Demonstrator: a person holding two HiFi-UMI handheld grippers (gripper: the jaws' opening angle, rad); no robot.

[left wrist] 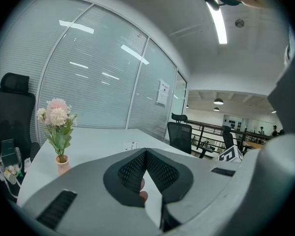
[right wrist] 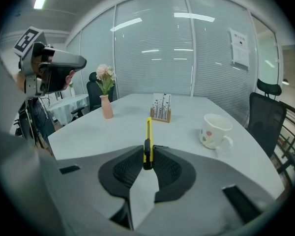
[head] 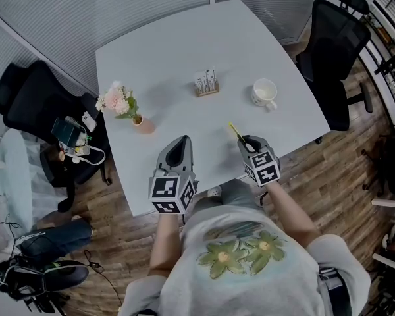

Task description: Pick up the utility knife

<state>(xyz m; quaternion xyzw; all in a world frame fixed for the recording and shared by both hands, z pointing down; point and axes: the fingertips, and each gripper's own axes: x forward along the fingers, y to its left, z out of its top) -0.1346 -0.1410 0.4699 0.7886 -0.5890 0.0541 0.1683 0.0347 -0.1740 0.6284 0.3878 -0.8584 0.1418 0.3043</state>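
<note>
A slim yellow utility knife (right wrist: 148,139) with a black slider stands on edge between the pads of my right gripper (right wrist: 147,165), which is shut on it. The knife points away toward the middle of the white table (head: 184,51). In the head view the knife (head: 235,132) sticks out ahead of the right gripper (head: 249,142), lifted above the table near its front edge. My left gripper (head: 178,151) hovers to the left of it over the table's near edge, its jaws shut with nothing between them (left wrist: 145,157).
A pink vase of flowers (head: 139,120) stands at the front left. A small wooden card holder (head: 207,83) and a white mug (head: 264,93) stand toward the middle and right. Black office chairs (head: 332,41) flank the table; glass partitions lie beyond.
</note>
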